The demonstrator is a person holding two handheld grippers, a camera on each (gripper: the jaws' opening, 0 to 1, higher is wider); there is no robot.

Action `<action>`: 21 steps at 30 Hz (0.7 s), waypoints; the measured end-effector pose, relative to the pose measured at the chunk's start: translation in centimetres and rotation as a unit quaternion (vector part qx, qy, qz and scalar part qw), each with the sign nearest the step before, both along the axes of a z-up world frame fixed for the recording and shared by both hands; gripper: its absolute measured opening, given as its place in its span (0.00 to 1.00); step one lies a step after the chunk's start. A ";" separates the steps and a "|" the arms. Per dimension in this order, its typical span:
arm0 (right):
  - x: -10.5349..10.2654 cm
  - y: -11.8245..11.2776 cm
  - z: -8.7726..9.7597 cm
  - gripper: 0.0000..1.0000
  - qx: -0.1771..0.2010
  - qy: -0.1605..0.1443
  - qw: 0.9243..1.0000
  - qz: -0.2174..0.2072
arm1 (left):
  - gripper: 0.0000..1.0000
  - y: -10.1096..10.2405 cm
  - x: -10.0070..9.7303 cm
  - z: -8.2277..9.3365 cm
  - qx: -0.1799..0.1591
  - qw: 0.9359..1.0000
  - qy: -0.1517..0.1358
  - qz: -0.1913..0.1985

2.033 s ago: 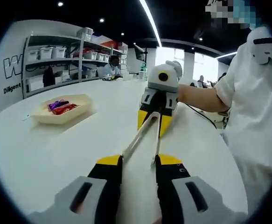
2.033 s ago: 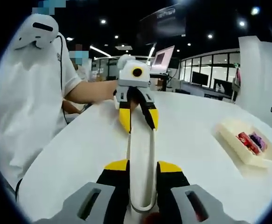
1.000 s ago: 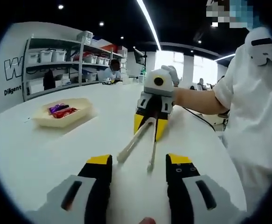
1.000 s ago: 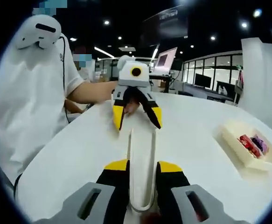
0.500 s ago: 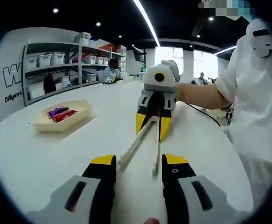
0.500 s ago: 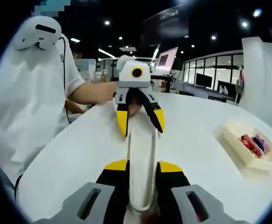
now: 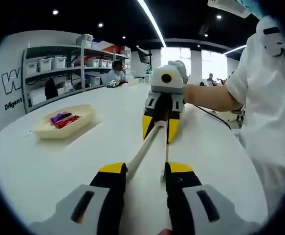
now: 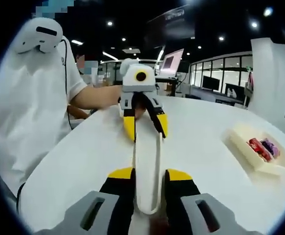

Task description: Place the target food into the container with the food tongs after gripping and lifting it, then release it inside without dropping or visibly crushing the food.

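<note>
One pair of white food tongs [image 7: 149, 147] is held between both grippers above the white table [image 7: 44, 166]. My left gripper [image 7: 146, 169] is shut on the free ends of the tongs' two arms, pressing them together. My right gripper [image 8: 147, 174] is shut on the looped hinge end of the tongs [image 8: 147, 161]. Each gripper faces the other: the right gripper [image 7: 162, 127] in the left gripper view, the left gripper [image 8: 144, 128] in the right gripper view. A cream tray [image 7: 86, 117] holds red and purple wrapped food [image 7: 64, 118]. The same tray [image 8: 245, 147] lies at the right.
A person in a white shirt [image 7: 269, 122] stands at the table's edge, holding both grippers. Shelves with bins [image 7: 59, 63] line the far wall. A monitor [image 8: 170, 61] stands beyond the table. Bare table top lies between the tongs and the tray.
A second ago my left gripper's jaws stood apart with the tongs' arms spread. They have since closed onto the arms and pressed them together. The right gripper kept its hold.
</note>
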State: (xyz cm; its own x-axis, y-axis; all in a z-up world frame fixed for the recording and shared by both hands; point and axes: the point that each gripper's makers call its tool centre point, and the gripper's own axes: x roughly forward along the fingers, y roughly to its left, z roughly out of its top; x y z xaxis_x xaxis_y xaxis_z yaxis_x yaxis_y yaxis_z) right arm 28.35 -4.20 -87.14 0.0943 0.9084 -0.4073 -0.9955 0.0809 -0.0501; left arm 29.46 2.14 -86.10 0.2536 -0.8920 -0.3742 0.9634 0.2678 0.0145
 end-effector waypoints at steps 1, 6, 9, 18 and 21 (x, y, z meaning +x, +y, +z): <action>0.0 -0.1 0.0 0.17 0.000 -0.003 1.000 -0.001 | 0.32 0.0 0.0 0.0 0.000 1.000 0.000 0.000; -0.1 -0.6 0.1 0.16 0.000 -0.004 1.000 -0.009 | 0.32 0.0 0.0 0.0 0.000 1.000 0.001 -0.001; -0.1 -0.9 0.2 0.15 0.001 -0.004 1.000 -0.014 | 0.32 0.0 0.0 0.0 -0.001 1.000 0.001 -0.001; -0.2 -1.4 0.2 0.12 0.003 -0.006 1.000 -0.023 | 0.32 0.0 0.0 0.0 -0.001 1.000 0.002 -0.001; -0.2 -1.4 0.2 0.12 0.001 -0.007 1.000 -0.022 | 0.32 -0.1 0.0 0.0 0.000 1.000 0.002 0.000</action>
State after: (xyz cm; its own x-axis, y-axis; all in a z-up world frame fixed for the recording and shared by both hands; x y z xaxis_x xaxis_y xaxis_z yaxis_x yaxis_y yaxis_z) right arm 28.14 -5.60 -86.92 0.1405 0.9043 -0.4032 -0.9901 0.1256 -0.0634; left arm 29.46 2.09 -86.14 0.2519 -0.8923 -0.3745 0.9635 0.2675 0.0109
